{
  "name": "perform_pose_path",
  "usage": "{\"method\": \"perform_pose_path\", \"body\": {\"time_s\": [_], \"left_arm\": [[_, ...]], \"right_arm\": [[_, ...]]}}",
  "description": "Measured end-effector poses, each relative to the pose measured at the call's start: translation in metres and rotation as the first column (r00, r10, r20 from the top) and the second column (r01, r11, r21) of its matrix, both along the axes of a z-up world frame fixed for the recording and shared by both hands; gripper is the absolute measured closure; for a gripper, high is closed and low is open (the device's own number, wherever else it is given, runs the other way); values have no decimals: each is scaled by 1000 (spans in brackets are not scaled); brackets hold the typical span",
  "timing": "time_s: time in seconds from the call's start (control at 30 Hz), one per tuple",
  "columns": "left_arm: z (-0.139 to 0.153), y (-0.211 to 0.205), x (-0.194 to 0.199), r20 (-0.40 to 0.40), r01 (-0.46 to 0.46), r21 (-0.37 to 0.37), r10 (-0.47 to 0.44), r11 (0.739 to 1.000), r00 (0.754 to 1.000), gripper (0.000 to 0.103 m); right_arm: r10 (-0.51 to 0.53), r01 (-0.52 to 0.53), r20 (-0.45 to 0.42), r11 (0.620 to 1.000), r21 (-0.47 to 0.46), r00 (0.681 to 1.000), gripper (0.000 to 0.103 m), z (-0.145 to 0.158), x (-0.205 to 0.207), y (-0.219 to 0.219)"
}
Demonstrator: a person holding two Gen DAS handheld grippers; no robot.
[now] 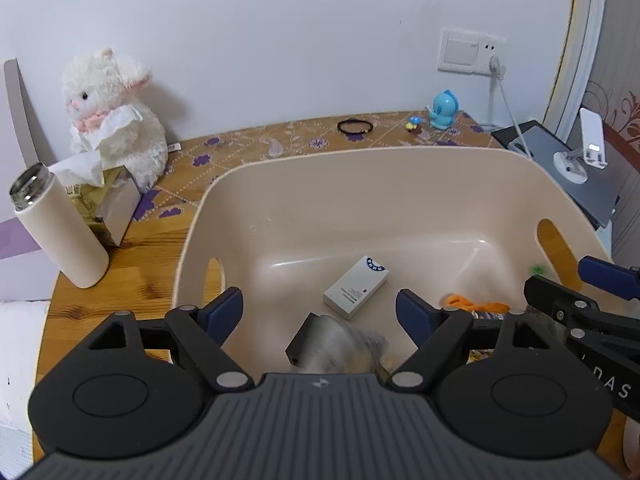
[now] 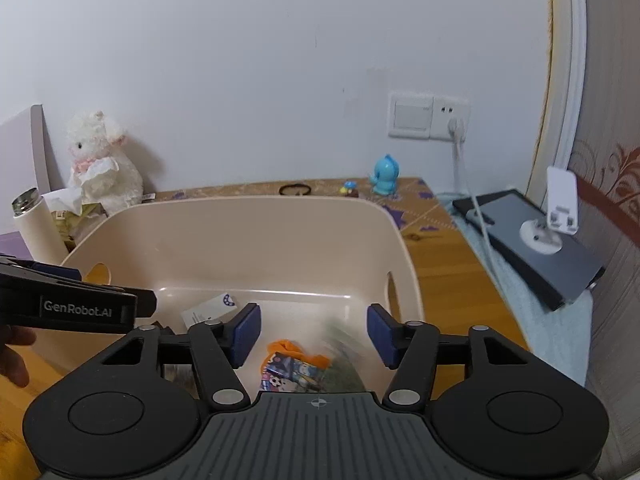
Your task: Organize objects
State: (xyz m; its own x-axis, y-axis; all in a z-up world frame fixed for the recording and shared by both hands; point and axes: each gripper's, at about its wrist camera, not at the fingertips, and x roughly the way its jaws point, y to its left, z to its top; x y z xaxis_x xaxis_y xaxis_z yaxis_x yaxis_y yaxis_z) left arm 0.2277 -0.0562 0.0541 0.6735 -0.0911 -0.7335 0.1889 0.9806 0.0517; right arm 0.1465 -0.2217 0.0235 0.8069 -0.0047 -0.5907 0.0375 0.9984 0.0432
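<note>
A beige plastic basket [image 1: 400, 184] stands on the wooden table; it also shows in the right wrist view [image 2: 256, 232]. Inside lie a white box [image 1: 356, 287], a blurred dark-and-grey object [image 1: 332, 342] and an orange item [image 1: 476, 304]. My left gripper [image 1: 319, 312] is open and empty over the basket's near side. My right gripper [image 2: 314, 334] is open and empty over the orange item [image 2: 298, 350], a colourful packet [image 2: 292, 374] and a blurred green thing [image 2: 344, 356]. The white box [image 2: 208, 310] shows partly behind the left gripper's body.
A white plush toy [image 1: 112, 120], tissue box [image 1: 108, 200] and cream bottle [image 1: 56, 228] stand left of the basket. A black hair tie [image 1: 355, 126], small figurine [image 1: 414, 123] and blue toy [image 1: 443, 110] sit by the wall. A tablet with phone stand [image 2: 532, 236] lies right.
</note>
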Motion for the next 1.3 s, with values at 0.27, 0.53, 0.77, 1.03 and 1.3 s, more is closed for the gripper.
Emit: {"method": "perform_pose_path", "body": {"time_s": [0.27, 0.53, 0.77, 1.03, 1.3], "left_arm": [[21, 8, -34, 49, 10, -15, -9, 1000, 999, 18], [27, 22, -77, 67, 3, -54, 1, 999, 998, 18], [28, 31, -115, 70, 13, -59, -9, 998, 998, 18], [31, 37, -154, 91, 26, -67, -20, 997, 996, 18], [25, 39, -183, 89, 37, -81, -30, 996, 996, 18]], "right_arm": [[-6, 6, 51, 1000, 2, 999, 24, 17, -40, -3], [-5, 5, 63, 1000, 4, 998, 24, 18, -76, 0], [28, -26, 60, 999, -27, 998, 18, 21, -104, 7], [47, -43, 83, 998, -55, 995, 11, 26, -141, 13], [44, -42, 92, 999, -22, 995, 5, 26, -179, 14]]}}
